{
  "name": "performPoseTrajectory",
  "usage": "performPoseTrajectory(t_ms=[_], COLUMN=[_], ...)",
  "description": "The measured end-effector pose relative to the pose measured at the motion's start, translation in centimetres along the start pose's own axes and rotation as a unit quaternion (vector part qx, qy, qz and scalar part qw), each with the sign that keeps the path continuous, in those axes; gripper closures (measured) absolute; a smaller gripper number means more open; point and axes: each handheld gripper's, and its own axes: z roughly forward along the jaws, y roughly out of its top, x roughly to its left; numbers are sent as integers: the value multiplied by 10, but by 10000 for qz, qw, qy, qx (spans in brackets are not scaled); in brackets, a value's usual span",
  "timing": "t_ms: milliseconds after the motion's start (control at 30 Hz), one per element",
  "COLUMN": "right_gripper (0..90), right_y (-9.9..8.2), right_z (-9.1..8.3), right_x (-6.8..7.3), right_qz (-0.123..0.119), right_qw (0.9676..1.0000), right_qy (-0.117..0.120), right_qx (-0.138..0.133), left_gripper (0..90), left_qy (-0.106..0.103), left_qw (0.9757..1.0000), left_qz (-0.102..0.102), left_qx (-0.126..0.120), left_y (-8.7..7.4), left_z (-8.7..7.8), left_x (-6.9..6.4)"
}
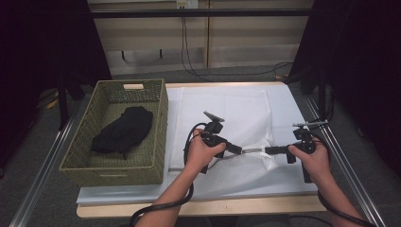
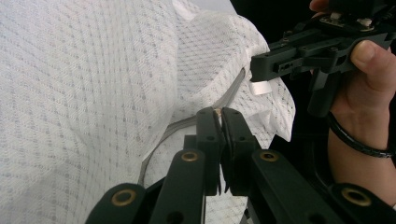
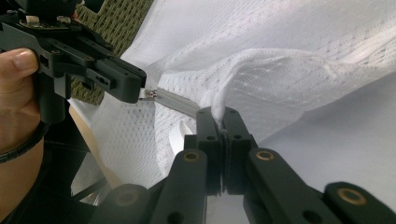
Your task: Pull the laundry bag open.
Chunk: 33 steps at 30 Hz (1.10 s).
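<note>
While both tools clamp the grey edge strip [image 1: 253, 151] of the white mesh bag [image 1: 236, 137], best to keep that strip taut and level between them. Left tool [image 1: 240, 150]: jaws pinched tight on the strip near its left end. Right tool [image 1: 267, 150]: jaws likewise pinched tight on strip and mesh at the other end. Bag spread on the white sheet [image 1: 288, 106] over the worktop [image 1: 198, 206], near front centre, right of the wicker basket [image 1: 156, 142] with the black cloth [image 1: 124, 130] inside. Probably a zip or hem being stretched; cannot tell which. Pull apart evenly, no twist, no jerk — mesh likely to slip or snag. Lift together, same height, to avoid dragging the sheet.
</note>
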Motion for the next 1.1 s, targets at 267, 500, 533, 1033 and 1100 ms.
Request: performPoseTrajectory(t_ms=[267,500,533,1033,1100], right_gripper=[893,894,894,894,894], right_y=[-1,-1,-1,-2,-2], right_z=[0,-3,-3,-7,-8], right_x=[1,-1,-1,-6,-6], right_qz=[10,7,7,72,77], right_qw=[10000,10000,10000,9999,9999], right_qy=[6,-52,-52,-79,-109], right_qx=[15,-9,-9,-72,-76], left_gripper=[868,867,867,867,867], left_qy=[-23,65,52,40,66], left_qw=[10000,9999,9999,9999,9999], left_qz=[-47,-112,-127,-158,-142], left_qx=[14,17,-17,-13,-29], left_y=[0,0,1,2,2], left_z=[-1,-7,-8,-15,-17], left_x=[-1,1,2,3,4])
